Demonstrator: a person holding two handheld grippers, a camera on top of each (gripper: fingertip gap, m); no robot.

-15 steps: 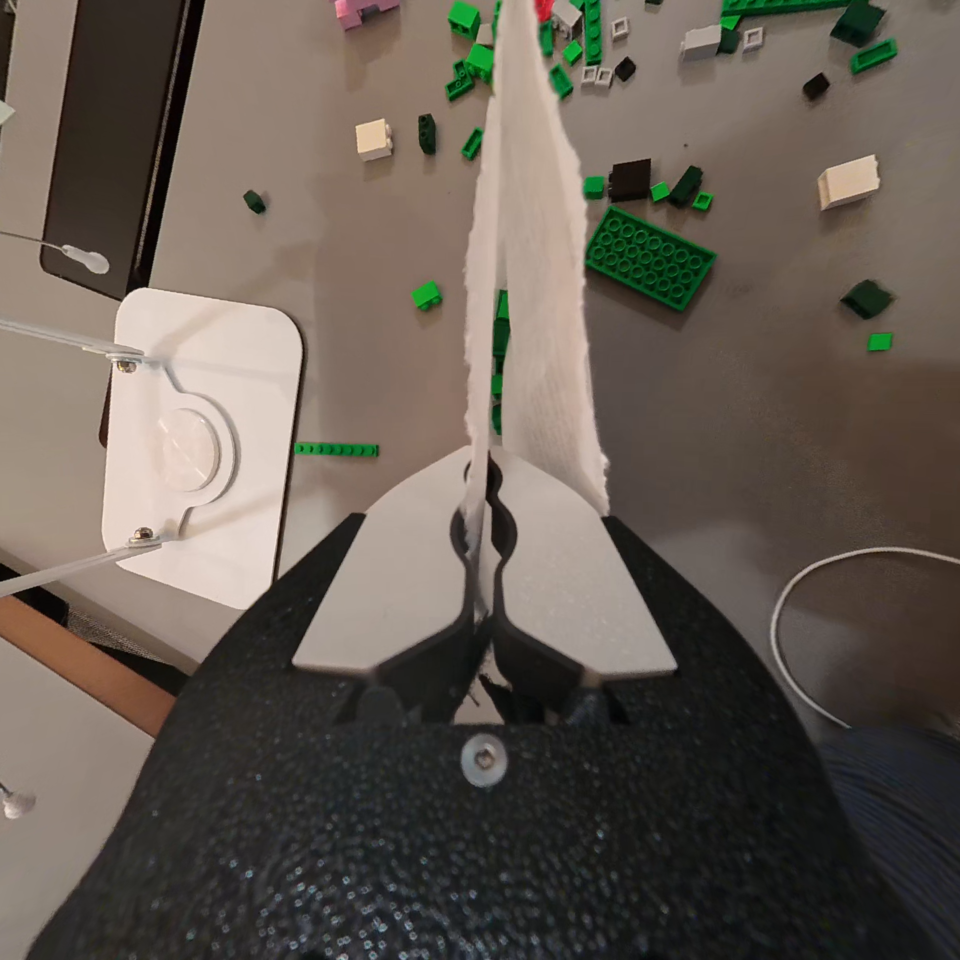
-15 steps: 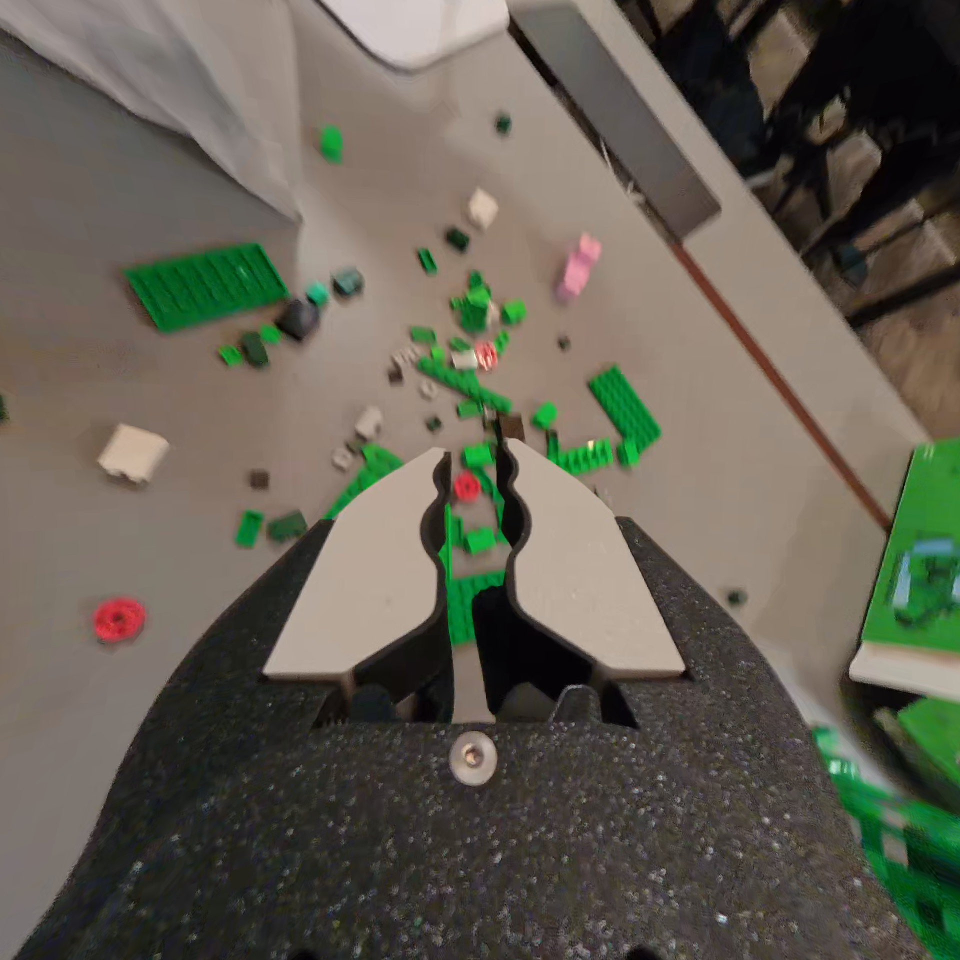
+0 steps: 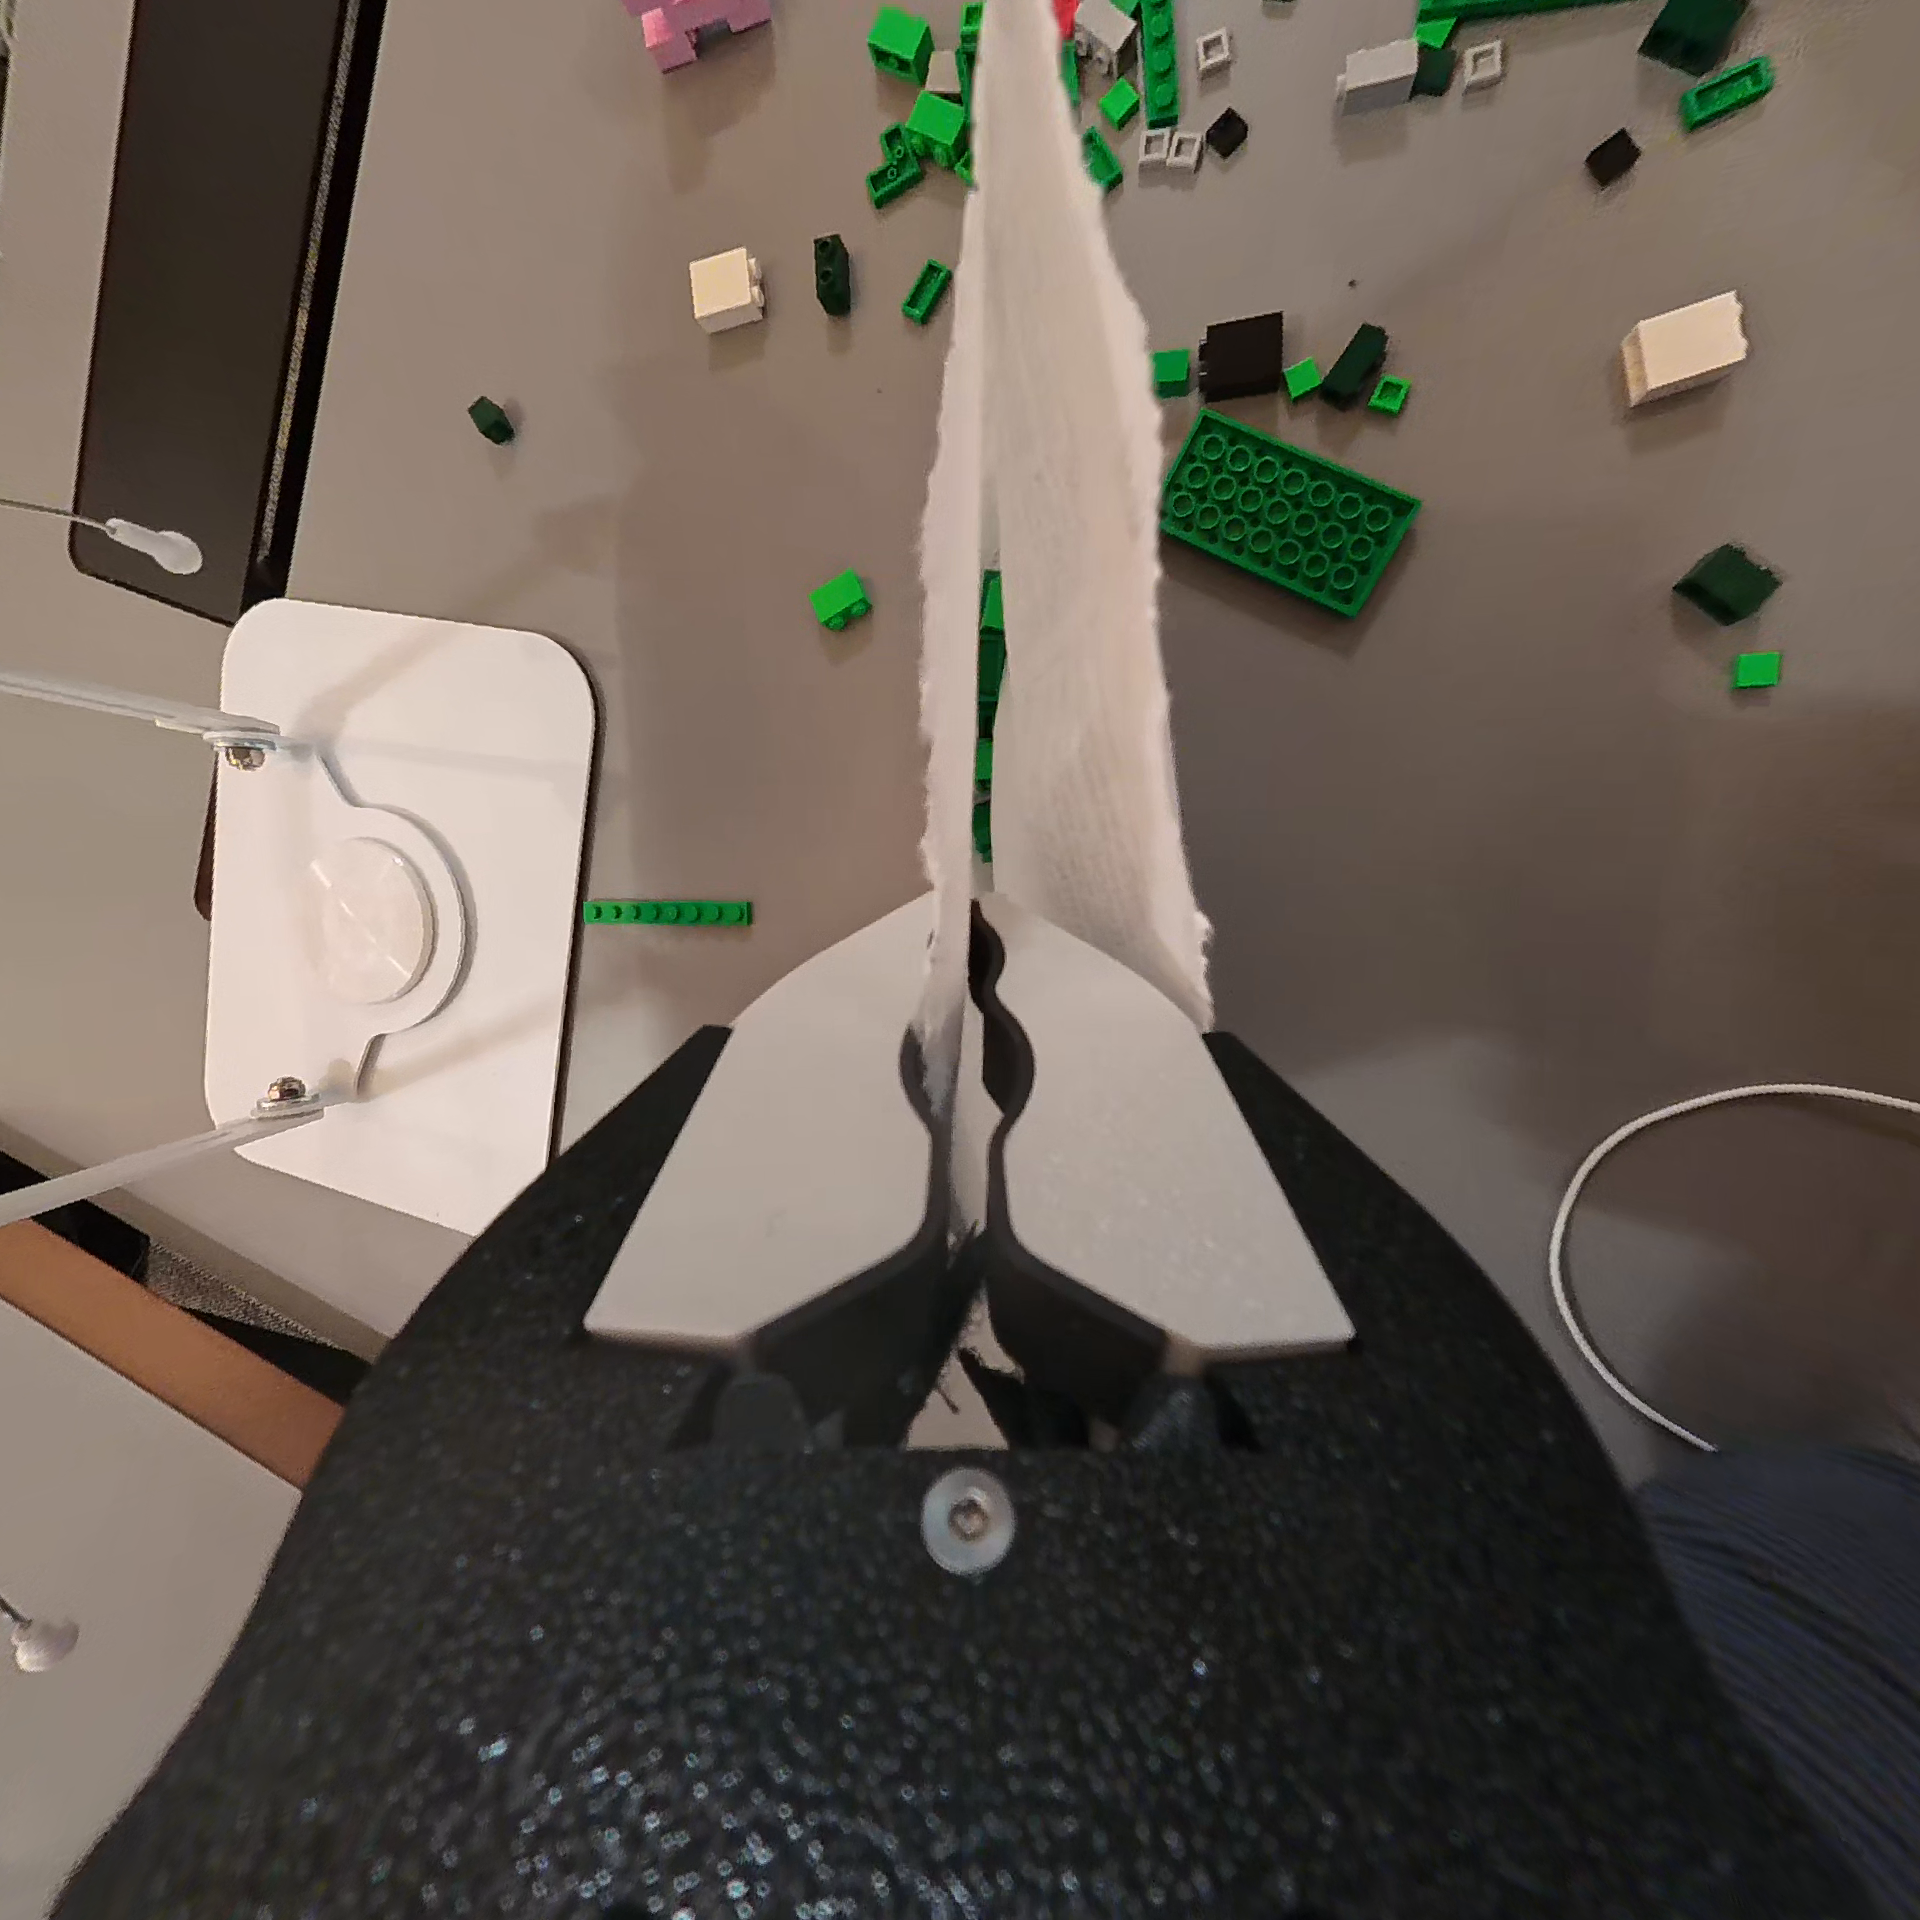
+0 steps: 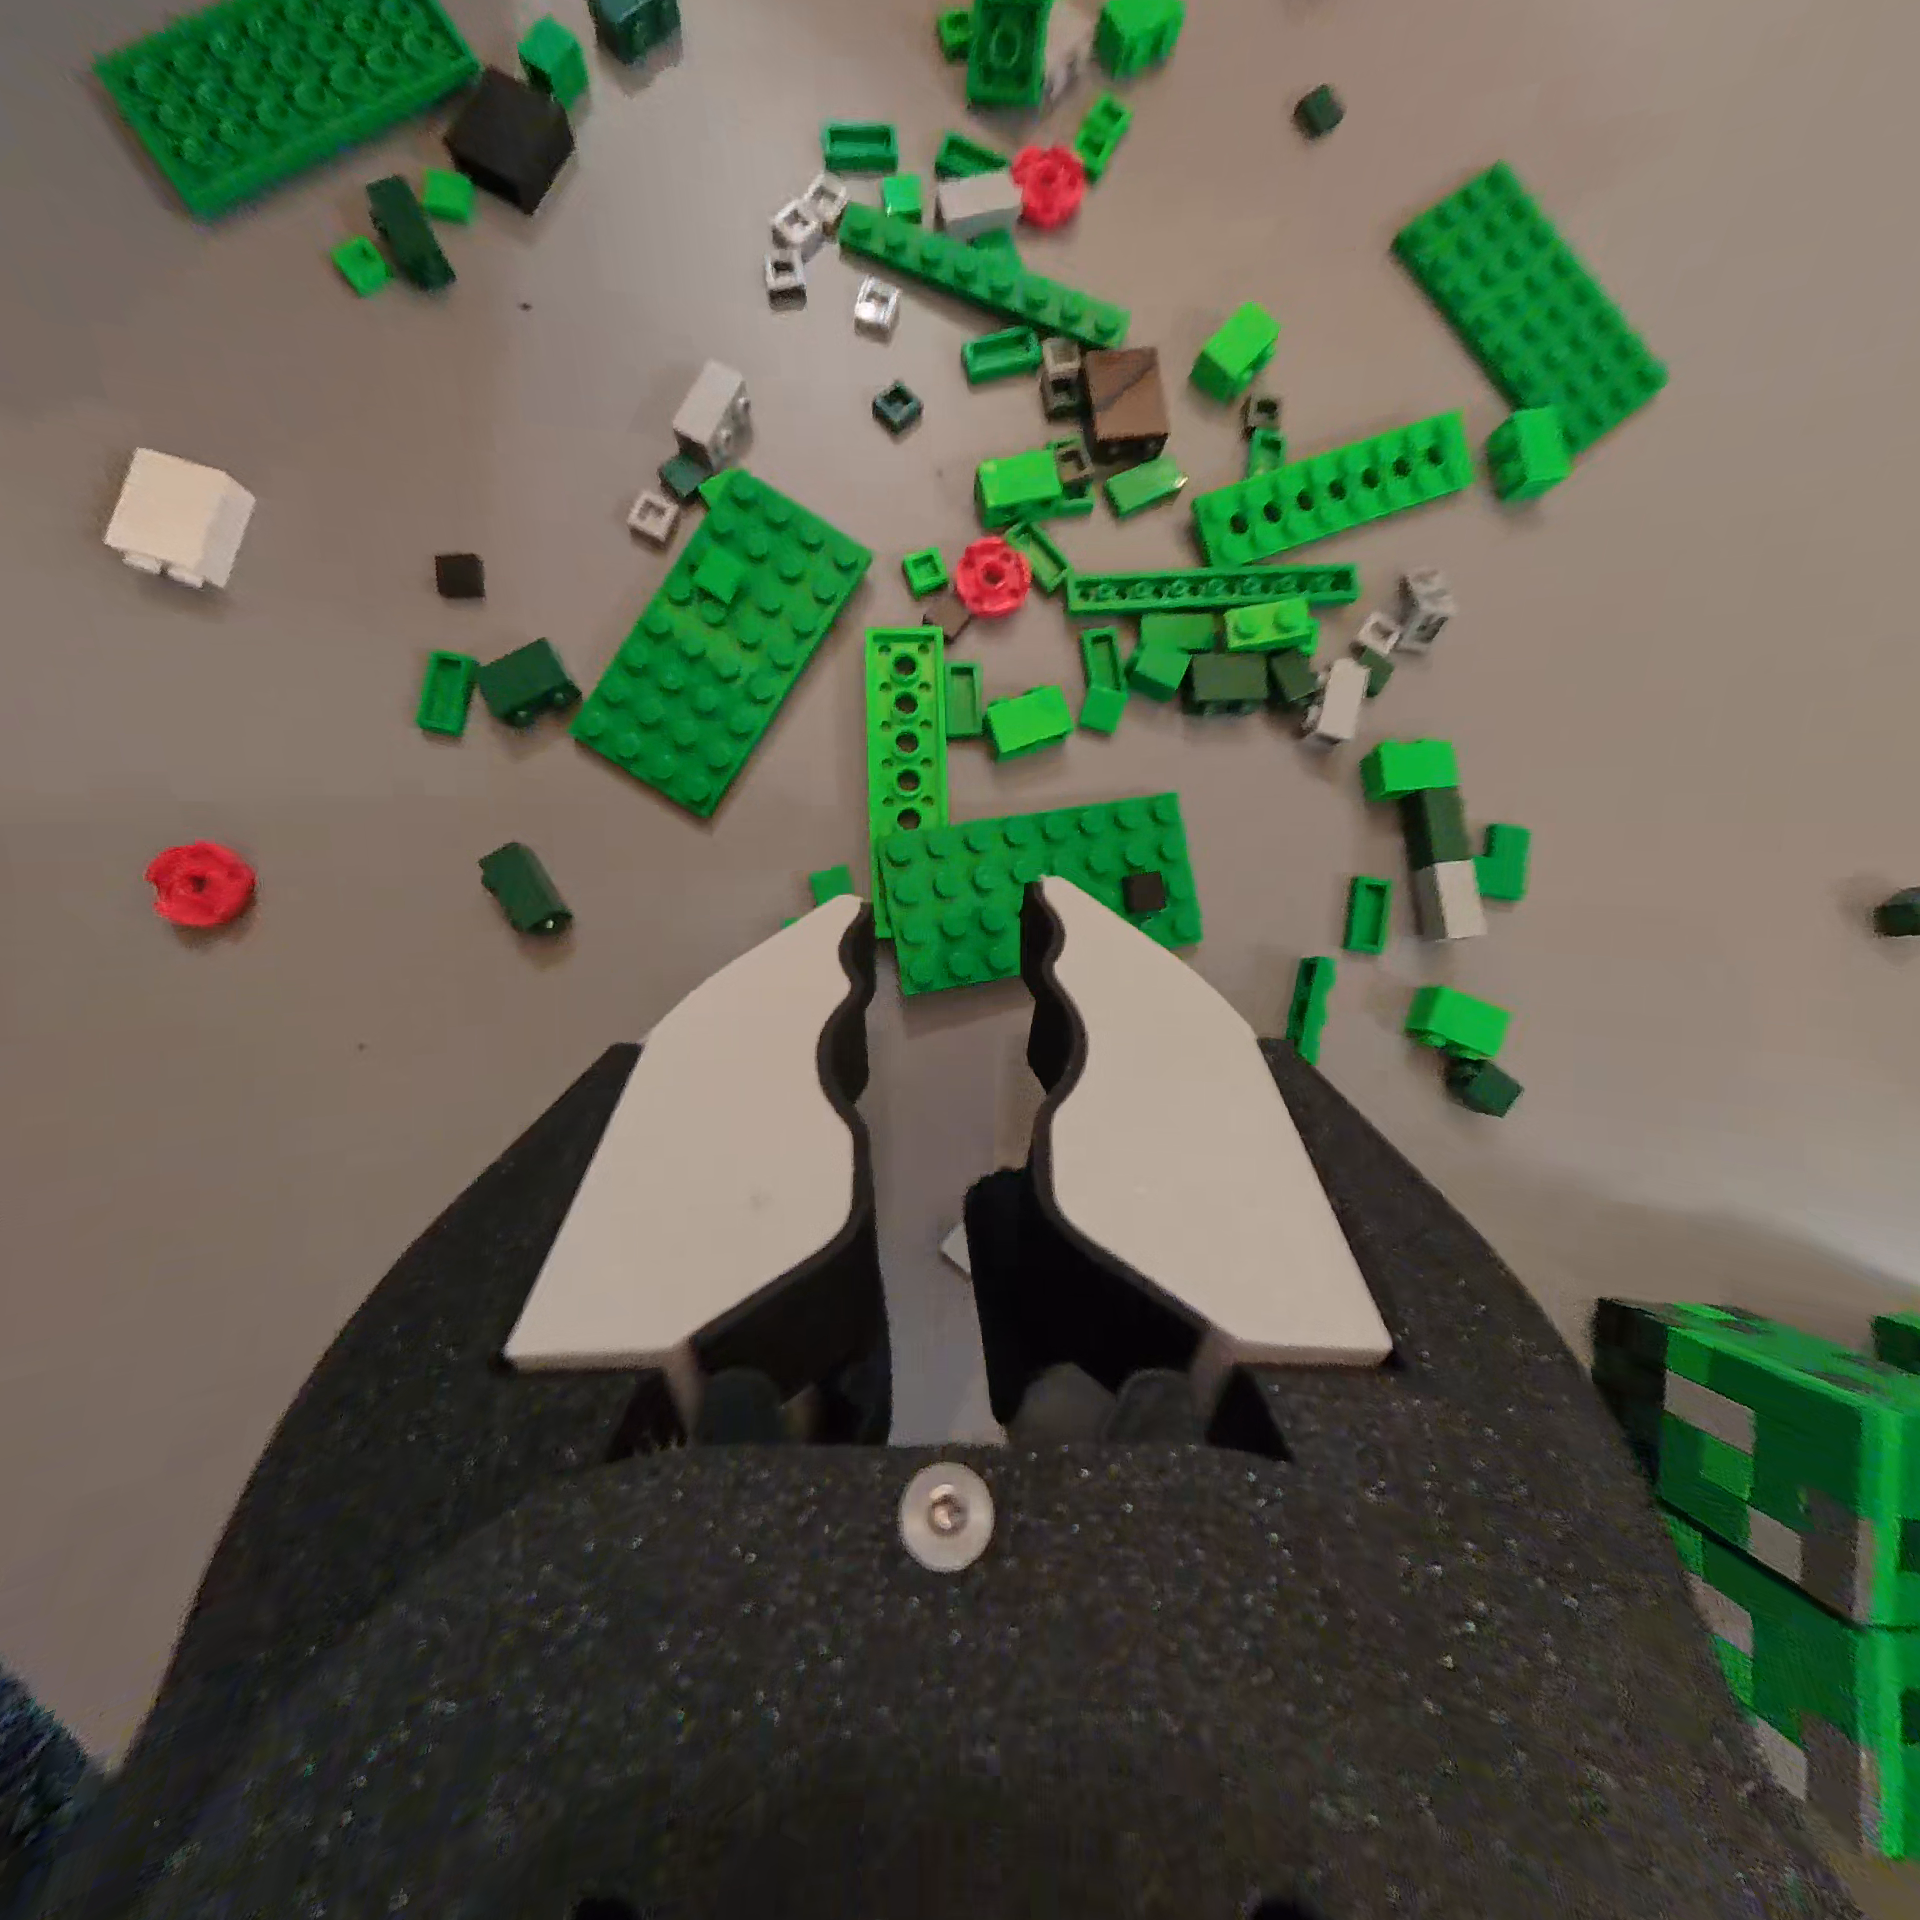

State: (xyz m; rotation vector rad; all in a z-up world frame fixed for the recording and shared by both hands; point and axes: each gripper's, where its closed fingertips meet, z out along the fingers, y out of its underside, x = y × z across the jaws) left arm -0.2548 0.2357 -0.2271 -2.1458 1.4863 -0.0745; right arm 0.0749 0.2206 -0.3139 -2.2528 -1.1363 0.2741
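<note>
One paper sheet (image 3: 1049,582) and one white cable (image 3: 1621,1164) show in the left wrist view, with two white blocks (image 3: 1683,348) and one pink piece (image 3: 691,21). The right wrist view shows four large green plates (image 4: 717,644), three red round pieces (image 4: 200,883), one white block (image 4: 179,516), one brown block (image 4: 1124,400) and one green box (image 4: 1808,1507). The small green bricks (image 4: 1029,720) on the bench (image 4: 312,1039) are too many to count surely.

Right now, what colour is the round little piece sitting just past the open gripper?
Red round piece; the right wrist view shows it best.
</note>
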